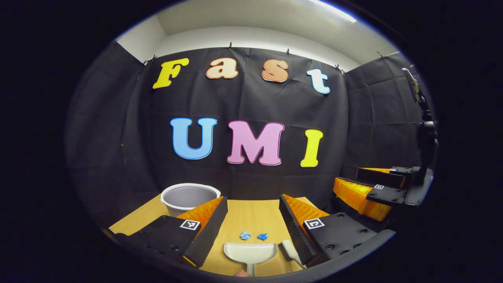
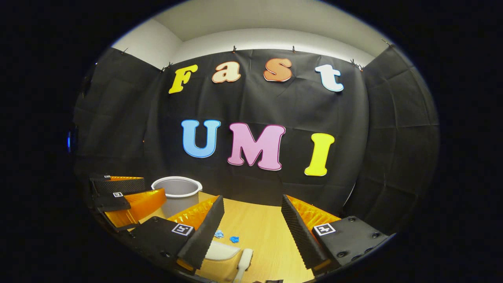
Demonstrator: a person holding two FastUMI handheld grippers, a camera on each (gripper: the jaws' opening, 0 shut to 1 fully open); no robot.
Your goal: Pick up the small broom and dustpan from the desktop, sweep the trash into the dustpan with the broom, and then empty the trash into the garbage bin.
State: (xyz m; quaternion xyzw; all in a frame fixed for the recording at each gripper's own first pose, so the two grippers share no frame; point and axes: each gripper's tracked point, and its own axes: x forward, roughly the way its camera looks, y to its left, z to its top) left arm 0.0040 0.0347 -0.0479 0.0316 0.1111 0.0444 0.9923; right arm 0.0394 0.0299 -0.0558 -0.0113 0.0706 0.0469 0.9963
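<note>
Pickup stage: both fingers spread, empty; dustpan (image 1: 250, 252) between your left fingers, broom (image 2: 243, 262) between right; descend, grasp.

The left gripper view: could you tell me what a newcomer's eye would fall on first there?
Probably the pale dustpan lying on the wooden desktop between the open fingers, with two small blue scraps of trash just beyond its mouth. Next, the grey garbage bin at the desk's far left.
</note>
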